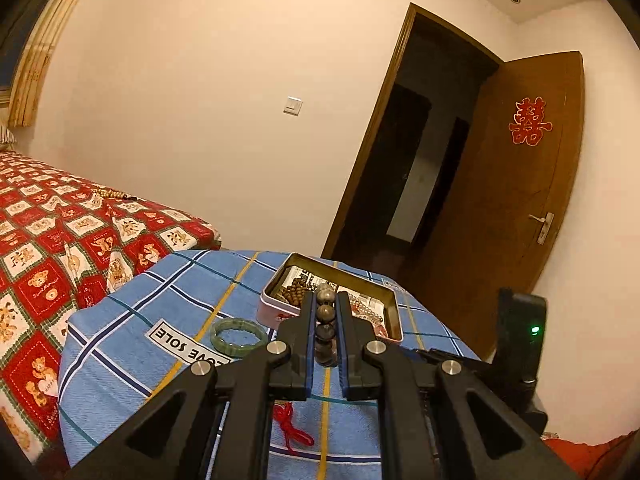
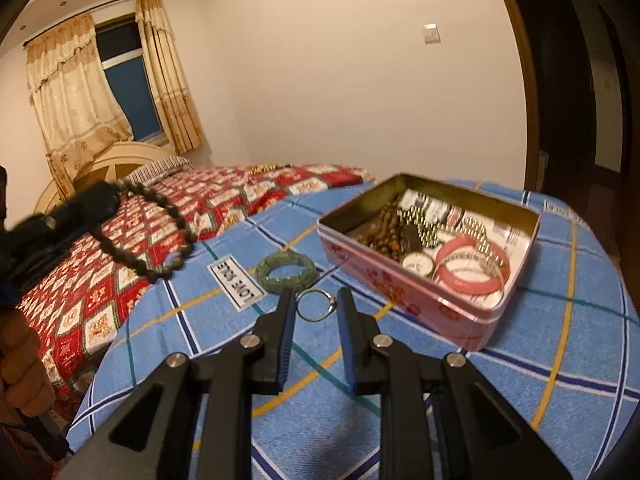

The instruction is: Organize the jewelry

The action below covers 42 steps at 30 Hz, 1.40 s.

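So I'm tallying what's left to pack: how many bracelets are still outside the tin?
2. A dark beaded bracelet is held in the left tongs, in the air. A green stone bracelet lies on the blue checked cloth beside the tin. Others may be out of view.

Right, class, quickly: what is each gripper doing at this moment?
Left gripper: shut on the dark beaded bracelet, held in the air.
Right gripper: open, holding nothing, its fingertips either side of the silver ring on the cloth.
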Tool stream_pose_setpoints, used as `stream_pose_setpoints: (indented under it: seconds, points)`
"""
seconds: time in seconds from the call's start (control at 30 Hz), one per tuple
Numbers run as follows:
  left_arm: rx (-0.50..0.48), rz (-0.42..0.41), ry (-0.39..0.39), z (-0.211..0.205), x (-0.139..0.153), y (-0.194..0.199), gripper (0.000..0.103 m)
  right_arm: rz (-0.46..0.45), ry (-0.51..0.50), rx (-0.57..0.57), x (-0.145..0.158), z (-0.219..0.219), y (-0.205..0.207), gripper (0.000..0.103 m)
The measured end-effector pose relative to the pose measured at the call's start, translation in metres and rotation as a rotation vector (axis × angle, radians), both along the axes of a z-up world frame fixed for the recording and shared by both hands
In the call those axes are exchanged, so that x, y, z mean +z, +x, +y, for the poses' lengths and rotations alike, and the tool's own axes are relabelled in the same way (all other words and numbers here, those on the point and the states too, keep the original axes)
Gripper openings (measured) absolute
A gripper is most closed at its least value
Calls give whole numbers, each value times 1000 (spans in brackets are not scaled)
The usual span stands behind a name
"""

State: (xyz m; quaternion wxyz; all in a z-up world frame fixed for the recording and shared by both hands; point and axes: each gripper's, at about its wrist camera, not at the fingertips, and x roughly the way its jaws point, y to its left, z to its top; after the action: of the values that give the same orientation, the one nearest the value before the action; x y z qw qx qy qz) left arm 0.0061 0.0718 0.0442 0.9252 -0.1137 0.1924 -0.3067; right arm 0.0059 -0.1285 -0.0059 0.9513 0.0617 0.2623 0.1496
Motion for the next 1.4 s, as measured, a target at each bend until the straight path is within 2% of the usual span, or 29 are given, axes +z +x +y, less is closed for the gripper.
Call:
stream_pose_setpoints:
  seconds: [0.23,0.4,0.63,0.77,0.93,1.1,1.17,1.27,1.4]
  points:
    - [5,18,18,-10,-4,12,8,-24,-12,-47,5,-6,0,24]
    - [-31,-17,6,-25,9,26,8,-46,-19,-98,17,-24,4,24]
    - [-94,-49,13,-63,21,63,8,-92,-50,-190,43,-65,36,24]
    - [-131,-41,31,-88,19,93,8,-72,-51,-240,42,-88,62,24]
    - [-167,46,45,-119,0,135,8,-5,-28,-277,25,-103,92,24]
    - [-173,166,118,-143,-29,163,8,62,-74,-279,7,-104,105,24]
    - [-165,203,143,-149,-36,171,8,85,-84,-276,2,-106,109,24]
    - [-166,244,141,-155,-44,177,8,106,-95,-281,-1,-109,112,24]
    - [-143,274,168,-158,-54,181,8,147,-107,-293,-9,-112,119,24]
